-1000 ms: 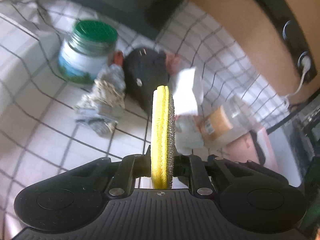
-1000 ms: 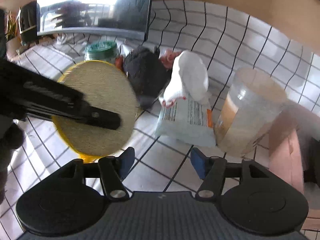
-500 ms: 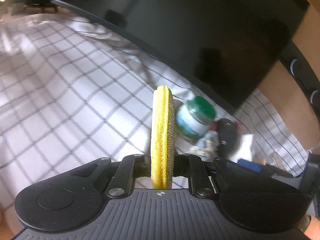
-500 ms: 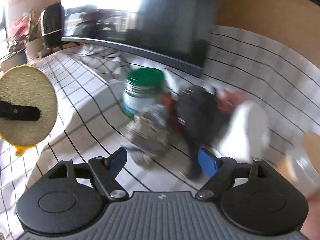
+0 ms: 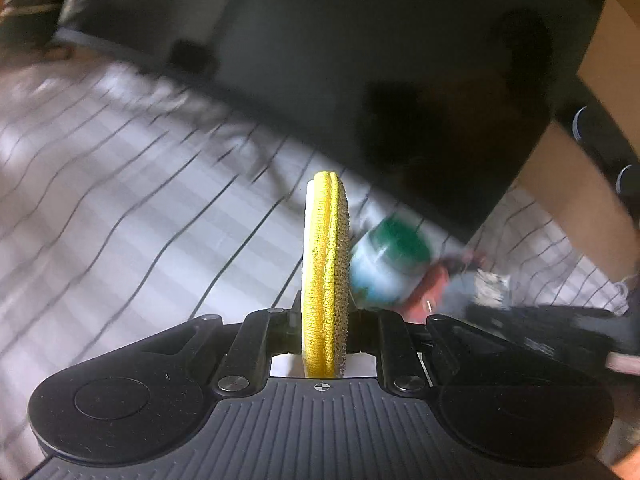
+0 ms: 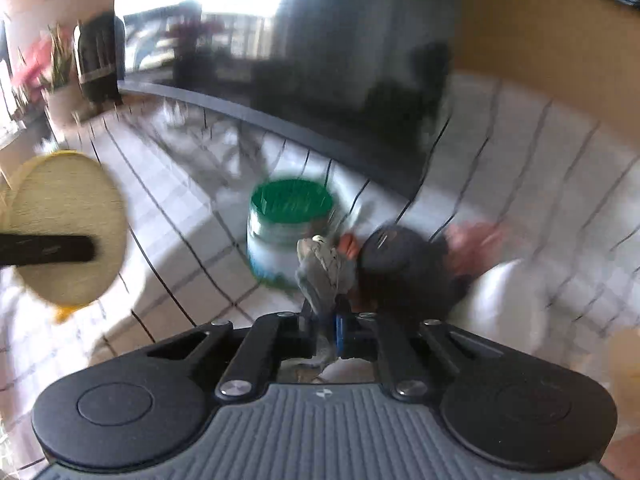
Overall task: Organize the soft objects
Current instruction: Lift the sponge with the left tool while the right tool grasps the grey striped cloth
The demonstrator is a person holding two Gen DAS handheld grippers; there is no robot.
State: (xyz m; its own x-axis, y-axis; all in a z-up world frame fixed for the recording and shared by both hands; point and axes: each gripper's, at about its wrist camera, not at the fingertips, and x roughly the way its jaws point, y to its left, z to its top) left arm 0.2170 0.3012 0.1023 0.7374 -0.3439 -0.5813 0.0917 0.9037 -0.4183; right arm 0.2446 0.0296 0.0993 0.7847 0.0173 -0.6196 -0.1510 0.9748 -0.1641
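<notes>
The left wrist view is looking forward along its tool, low and close over the white grid-patterned desk cloth, with the green-lidded glass jar just right of centre. The right wrist view is facing the same jar from nearer, slightly from its right. Both are sharing the jar, the cloth and the dark monitor screen behind the jar.

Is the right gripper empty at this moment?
No, the right gripper has its jaws closed on a grey knitted cloth.
</notes>
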